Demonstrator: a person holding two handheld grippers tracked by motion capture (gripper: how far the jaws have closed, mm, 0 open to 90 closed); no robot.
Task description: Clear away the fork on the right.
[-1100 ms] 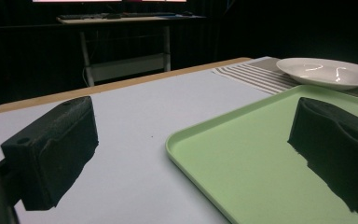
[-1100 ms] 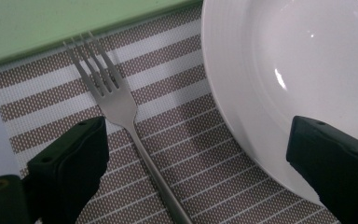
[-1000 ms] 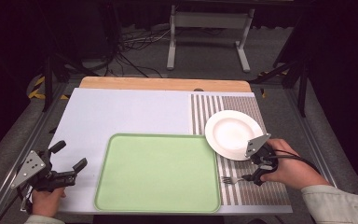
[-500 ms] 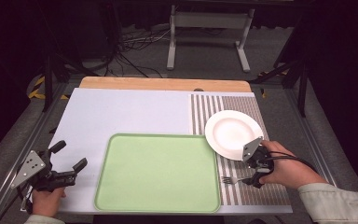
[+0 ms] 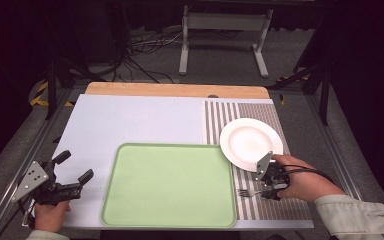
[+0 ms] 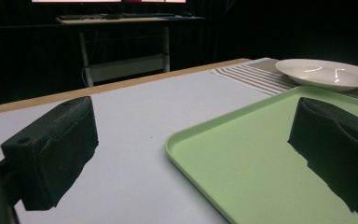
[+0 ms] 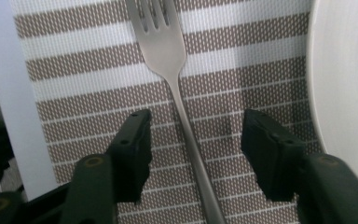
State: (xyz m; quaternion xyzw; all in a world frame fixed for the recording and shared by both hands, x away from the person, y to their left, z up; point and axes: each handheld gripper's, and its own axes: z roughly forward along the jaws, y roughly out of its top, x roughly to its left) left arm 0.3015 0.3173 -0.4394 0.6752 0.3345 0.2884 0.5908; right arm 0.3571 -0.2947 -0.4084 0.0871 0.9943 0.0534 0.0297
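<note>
A silver fork (image 7: 177, 88) lies flat on the brown-and-white striped placemat (image 7: 88, 74), tines pointing away. My right gripper (image 7: 196, 140) is open just above it, one jaw on each side of the handle, not touching. From above, that gripper (image 5: 269, 187) sits low over the fork (image 5: 245, 192) just below the white plate (image 5: 250, 142). My left gripper (image 5: 75, 172) is open and holds nothing, at the table's front left beside the green tray (image 5: 170, 182). Its jaws frame the tray's near corner (image 6: 242, 158).
The white plate (image 7: 349, 79) lies close to the right of the fork. A pale mat (image 5: 130, 120) covers the table's left and middle, with a wooden edge (image 5: 175, 90) at the back. A metal stand (image 5: 222, 30) and cables are on the floor behind.
My right gripper has dropped lower and toward the front, down over the fork's handle. The left gripper has stayed still.
</note>
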